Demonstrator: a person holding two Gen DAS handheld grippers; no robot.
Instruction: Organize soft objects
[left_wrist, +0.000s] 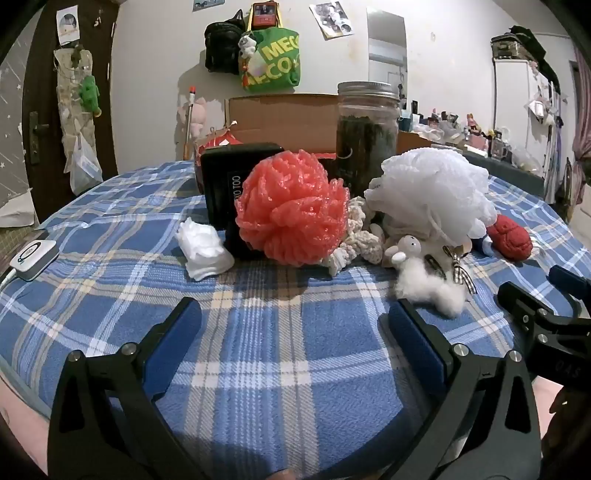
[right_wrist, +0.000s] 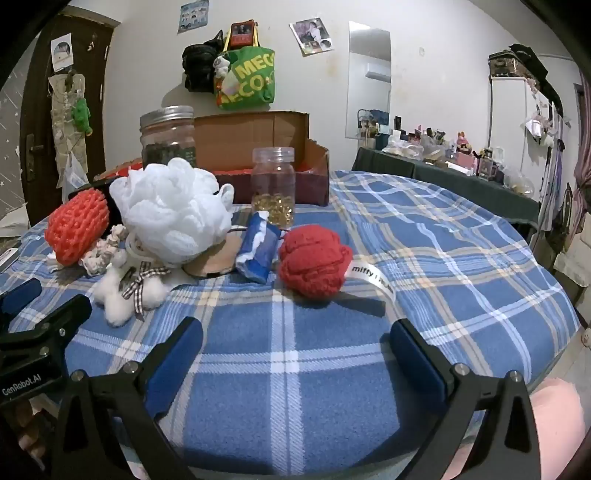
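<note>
Where white loofah (left_wrist: 430, 192) hides jar (left_wrist: 367, 125): both grippers (left_wrist: 295, 325) (right_wrist: 295, 343) wide, empty.

**Both grippers wide open, nothing held**

The left gripper (left_wrist: 295, 314) fills the lower part of its own view, its two black arms spreading outward and the blue pads (left_wrist: 173, 339) set far apart, angled downward. The right gripper (right_wrist: 295, 332) shows the same pose at the bottom of its frame, jaws spread wide with nothing between them. Each gripper also appears at the edge of the other's view: the right one at the lower right, the left one at the lower left.
</note>
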